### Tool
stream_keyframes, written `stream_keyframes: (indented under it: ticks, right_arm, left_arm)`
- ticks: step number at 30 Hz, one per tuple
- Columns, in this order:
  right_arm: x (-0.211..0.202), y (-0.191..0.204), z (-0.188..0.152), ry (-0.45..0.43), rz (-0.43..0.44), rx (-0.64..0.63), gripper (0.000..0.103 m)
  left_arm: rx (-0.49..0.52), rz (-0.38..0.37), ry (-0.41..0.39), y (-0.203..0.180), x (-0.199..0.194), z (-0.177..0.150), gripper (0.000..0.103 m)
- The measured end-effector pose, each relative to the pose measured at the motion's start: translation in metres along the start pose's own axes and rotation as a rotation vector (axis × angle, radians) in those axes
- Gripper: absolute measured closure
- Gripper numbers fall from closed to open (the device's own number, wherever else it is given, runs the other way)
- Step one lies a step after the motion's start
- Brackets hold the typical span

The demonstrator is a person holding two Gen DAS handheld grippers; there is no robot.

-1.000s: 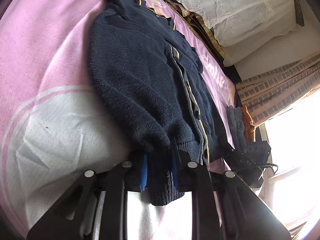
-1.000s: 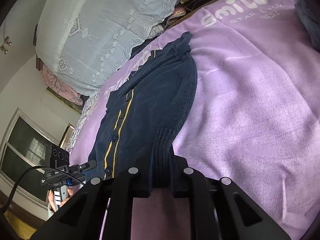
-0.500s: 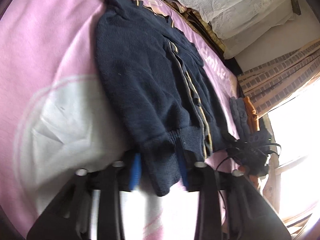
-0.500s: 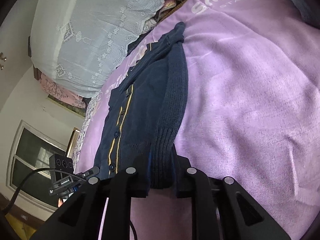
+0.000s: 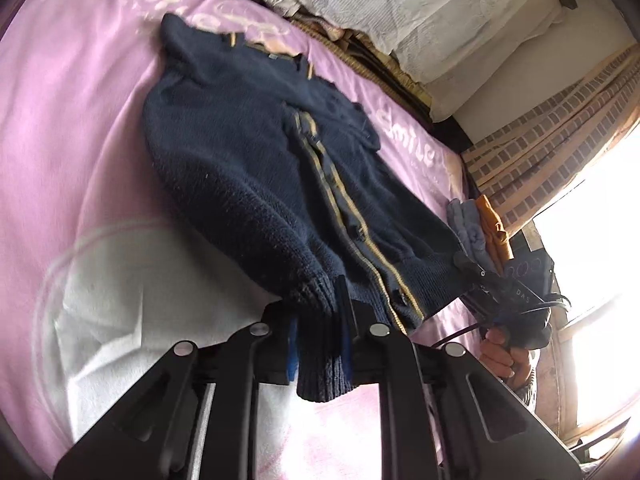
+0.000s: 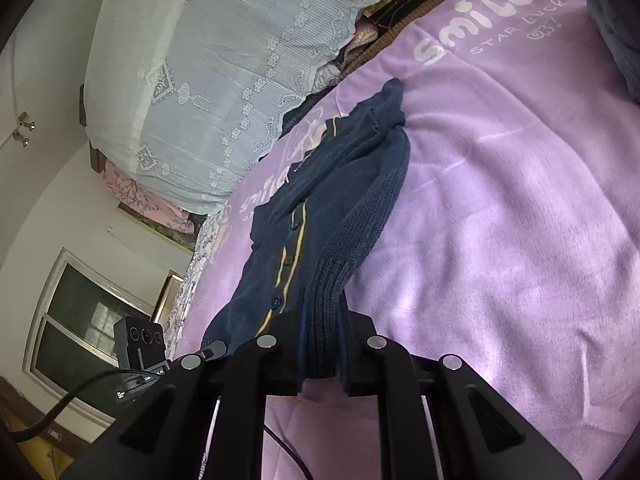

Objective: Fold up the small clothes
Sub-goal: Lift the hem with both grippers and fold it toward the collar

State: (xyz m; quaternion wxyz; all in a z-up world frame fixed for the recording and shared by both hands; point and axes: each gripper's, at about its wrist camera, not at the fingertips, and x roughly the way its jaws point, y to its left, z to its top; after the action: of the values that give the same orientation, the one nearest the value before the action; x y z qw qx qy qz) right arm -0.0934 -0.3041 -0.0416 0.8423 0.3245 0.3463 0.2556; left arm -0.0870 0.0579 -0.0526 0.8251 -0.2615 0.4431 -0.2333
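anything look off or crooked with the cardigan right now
Nothing damaged. The cardigan lies buttoned on the pink blanket, a ribbed cuff clamped in each gripper: left, right. Only the collar looks bunched.

The cuff [image 5: 320, 368] hides the left tool's [image 5: 320, 344] pads; the folded pile [image 5: 476, 232] at 3 o'clock is blurred, the person's hand [image 5: 504, 354] half hidden.
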Motion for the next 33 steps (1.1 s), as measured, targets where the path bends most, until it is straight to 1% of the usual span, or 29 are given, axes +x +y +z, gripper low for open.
stream_keyframes:
  ticks: [2,5,12,16,22,33]
  right_arm:
    - [0.001,0.006,0.01,-0.016,0.009,-0.006,0.09]
    - [0.006,0.009,0.02,-0.027,0.022,-0.001,0.09]
    - [0.028,0.009,0.038,-0.042,0.022,0.018,0.09]
    - [0.046,0.016,0.055,-0.045,0.022,0.014,0.09]
    - [0.068,0.017,0.076,-0.049,0.017,0.016,0.09]
    - [0.099,0.018,0.11,-0.063,0.015,0.027,0.09]
  left_arm:
    - [0.02,-0.003,-0.023,-0.006,-0.005,0.01,0.089]
    - [0.038,0.011,-0.046,-0.01,-0.008,0.025,0.088]
    - [0.032,0.038,-0.065,-0.006,0.0,0.051,0.088]
    - [0.04,0.062,-0.082,-0.006,0.005,0.069,0.088]
    - [0.037,0.09,-0.086,-0.001,0.014,0.095,0.088]
    - [0.001,0.104,-0.101,0.012,0.029,0.135,0.087]
